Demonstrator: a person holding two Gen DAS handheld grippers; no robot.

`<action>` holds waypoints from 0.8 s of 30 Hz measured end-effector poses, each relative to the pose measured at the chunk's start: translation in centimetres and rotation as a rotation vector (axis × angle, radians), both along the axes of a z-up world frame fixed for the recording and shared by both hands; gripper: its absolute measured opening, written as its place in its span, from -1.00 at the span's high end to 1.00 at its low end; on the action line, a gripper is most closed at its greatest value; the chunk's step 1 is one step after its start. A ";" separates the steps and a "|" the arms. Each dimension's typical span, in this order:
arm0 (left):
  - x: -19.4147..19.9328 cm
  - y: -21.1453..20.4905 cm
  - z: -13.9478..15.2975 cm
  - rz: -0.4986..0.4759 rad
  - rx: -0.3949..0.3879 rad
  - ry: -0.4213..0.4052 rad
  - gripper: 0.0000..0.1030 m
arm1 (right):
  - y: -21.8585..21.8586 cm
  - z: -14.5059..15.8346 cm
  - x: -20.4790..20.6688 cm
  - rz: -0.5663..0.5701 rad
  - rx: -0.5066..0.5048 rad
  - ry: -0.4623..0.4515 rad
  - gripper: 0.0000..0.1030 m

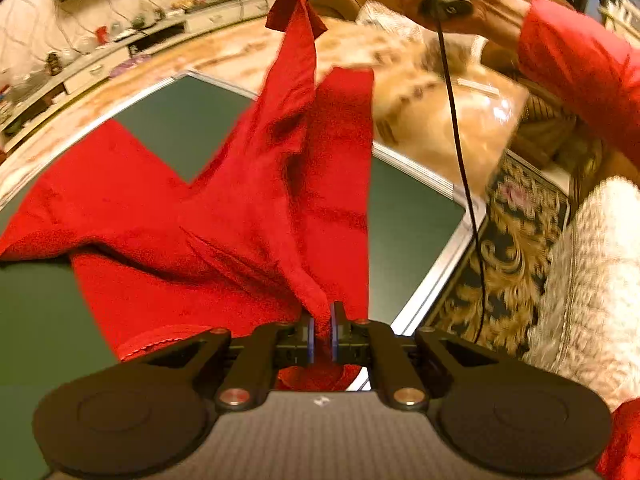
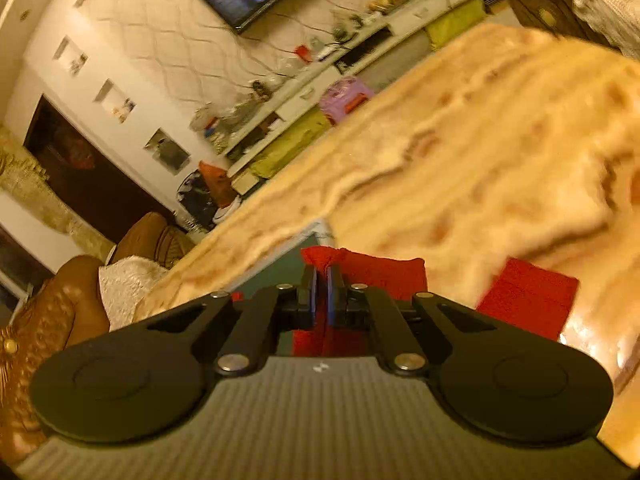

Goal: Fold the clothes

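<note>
The left tongs [image 1: 323, 334] and the right tongs [image 2: 322, 296] each clench the red garment [image 1: 240, 216], lifted above the green counter [image 1: 404, 216].

Red garment [image 1: 248, 200]: plain, matte, slightly textured cloth. Lifted and stretched between two pinch points, one edge bunched at the bottom of the left wrist view, a far corner held high near the top. Between them the fabric hangs in long diagonal folds. Lower portion drapes onto the dark green mat [image 1: 168, 120] on the bench, spreading left. A narrower strip hangs straight down on the right side. In the right wrist view, a bunched red corner [image 2: 320, 258] shows.
</note>
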State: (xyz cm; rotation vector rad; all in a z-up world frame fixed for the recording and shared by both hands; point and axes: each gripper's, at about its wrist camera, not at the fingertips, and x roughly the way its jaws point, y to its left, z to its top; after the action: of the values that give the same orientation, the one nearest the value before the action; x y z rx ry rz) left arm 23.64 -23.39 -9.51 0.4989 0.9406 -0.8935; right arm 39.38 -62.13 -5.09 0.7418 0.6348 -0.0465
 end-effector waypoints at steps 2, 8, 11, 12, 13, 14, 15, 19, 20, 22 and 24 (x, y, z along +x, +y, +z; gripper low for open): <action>-0.1 -0.3 -0.8 -0.006 0.017 0.020 0.84 | -0.9 -1.8 0.4 -0.021 0.025 0.035 0.86; -0.6 -0.6 -1.7 -0.012 0.029 0.052 0.84 | -1.0 -2.5 0.5 -0.096 -0.003 0.066 0.86; -0.8 -0.8 -2.1 -0.016 0.028 0.060 0.84 | -2.4 -3.3 -1.2 -0.121 0.071 -0.008 0.85; -0.9 -0.9 -2.3 -0.018 0.028 0.062 0.84 | -3.0 -3.8 -1.8 -0.127 0.104 -0.041 0.85; -0.9 -1.0 -2.4 -0.020 0.029 0.063 0.84 | -3.7 -4.6 -2.4 -0.152 0.138 -0.048 0.85; -0.9 -1.1 -2.5 -0.022 0.032 0.062 0.84 | -4.1 -5.7 -3.0 -0.186 0.158 -0.021 0.85; -0.8 -1.2 -2.6 -0.022 0.032 0.063 0.84 | -4.6 -6.9 -3.5 -0.221 0.178 0.007 0.85; -0.7 -1.3 -2.7 -0.019 0.027 0.068 0.84 | -5.5 -10.9 -5.9 -0.353 0.184 0.126 0.80; -0.7 -1.3 -2.7 -0.019 0.026 0.068 0.83 | -5.5 -11.4 -6.3 -0.389 0.161 0.150 0.79; -0.7 -1.3 -2.7 -0.018 0.025 0.068 0.83 | -5.3 -11.6 -6.4 -0.408 0.111 0.178 0.64; -0.6 -1.2 -2.7 -0.013 0.020 0.074 0.83 | -4.8 -11.2 -5.8 -0.396 0.029 0.195 0.49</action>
State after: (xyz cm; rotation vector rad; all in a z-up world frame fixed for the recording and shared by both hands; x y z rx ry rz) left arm 23.03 -24.63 -12.21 0.4920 1.0148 -0.9201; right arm 33.56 -66.88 -16.25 0.8889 0.6664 -0.4793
